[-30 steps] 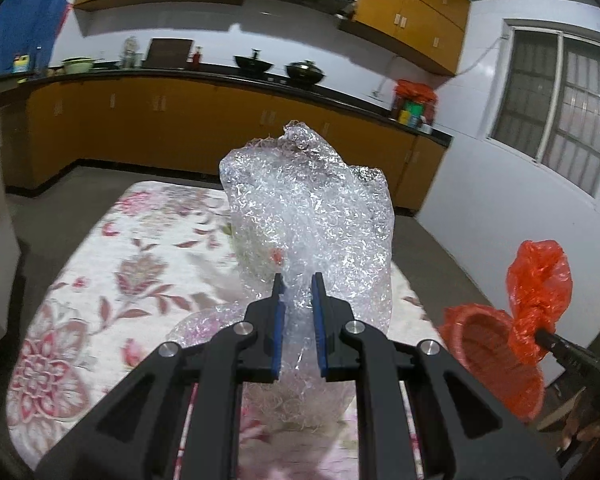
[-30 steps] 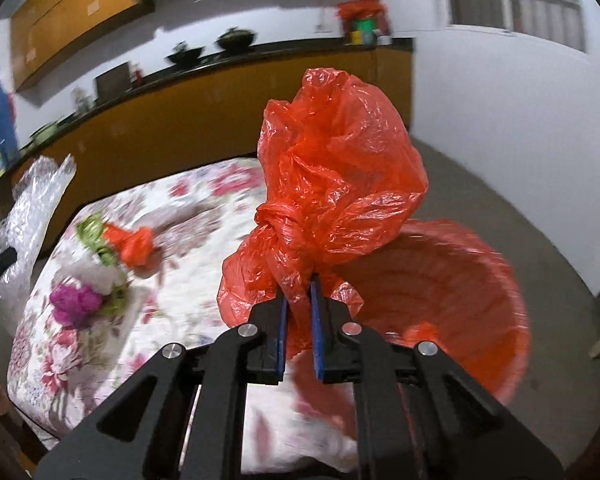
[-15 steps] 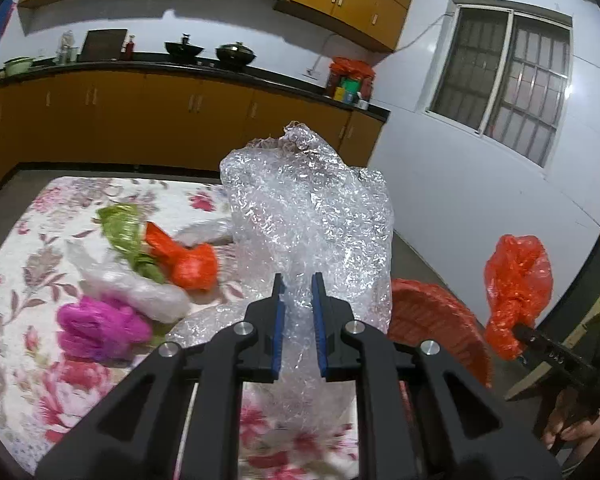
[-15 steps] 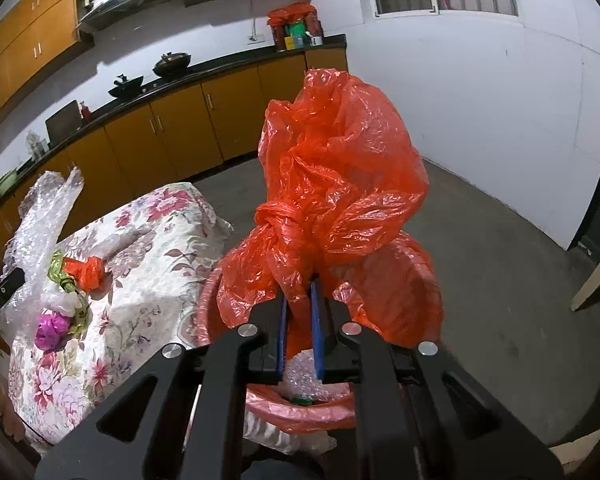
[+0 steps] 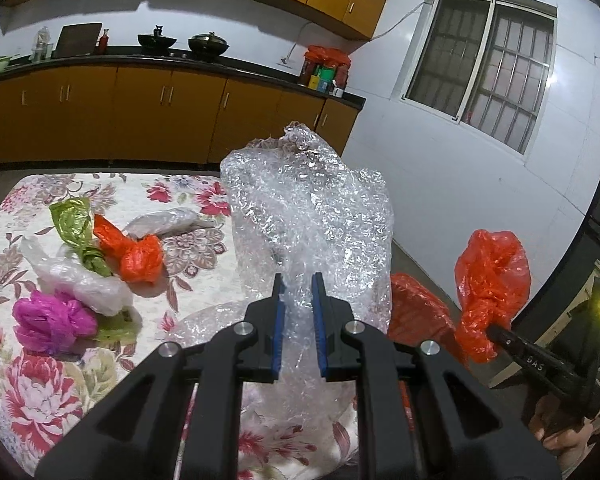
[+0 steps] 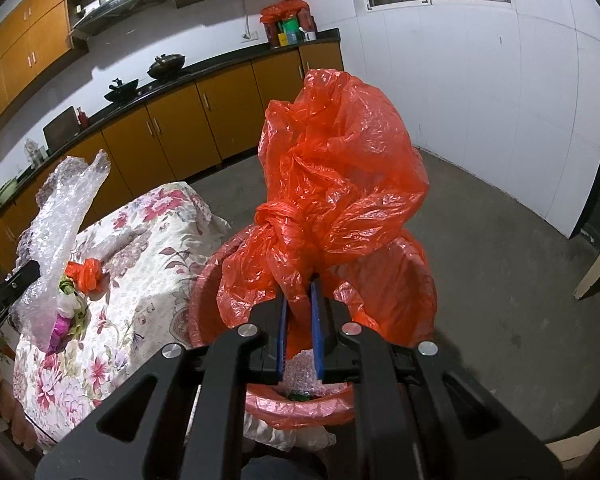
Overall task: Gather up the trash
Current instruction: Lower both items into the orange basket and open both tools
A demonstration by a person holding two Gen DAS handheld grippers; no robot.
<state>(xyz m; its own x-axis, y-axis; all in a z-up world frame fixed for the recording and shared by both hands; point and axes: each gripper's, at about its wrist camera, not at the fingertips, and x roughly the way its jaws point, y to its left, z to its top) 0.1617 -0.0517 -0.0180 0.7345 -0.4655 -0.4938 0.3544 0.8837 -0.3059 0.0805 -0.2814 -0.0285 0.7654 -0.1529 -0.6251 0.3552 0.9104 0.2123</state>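
1. left gripper is pinching the bubble wrap near its bottom edge, jaws nearly closed, sheet standing up over the floral table
2. right gripper is squeezing the knotted orange bag tight, dangling it right over the red bin
3. both are looking super light, soft and crinkly, so I'm guessing bunched folds or the knot are gripping best, since flat film is probably slipping

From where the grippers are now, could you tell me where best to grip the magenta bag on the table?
Take the magenta bag by its crumpled top, coming straight down. It is a soft bunched wad lying low on the table, with a white bag touching one side.
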